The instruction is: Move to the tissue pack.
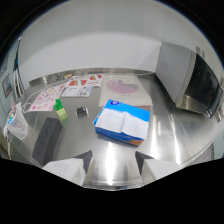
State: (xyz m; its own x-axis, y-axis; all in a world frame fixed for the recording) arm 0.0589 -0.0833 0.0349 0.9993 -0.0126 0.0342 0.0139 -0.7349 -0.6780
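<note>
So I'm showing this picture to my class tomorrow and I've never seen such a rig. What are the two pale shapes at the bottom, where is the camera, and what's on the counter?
The camera rides on a hand-held claw and looks forward along its two fingers; those are the pale shapes. They stand open, holding nothing. Just ahead on the steel counter lies a blue and white tissue pack. Beyond it are a green block, a dark box, printed sheets and a microwave.

The gripper (113, 162) sits low at the near side, pointing forward toward the far side. Its two fingers (84, 159) stand parted with a clear gap between the dark tips, one at the left, one at the right, level with each other, holding nothing.
</note>
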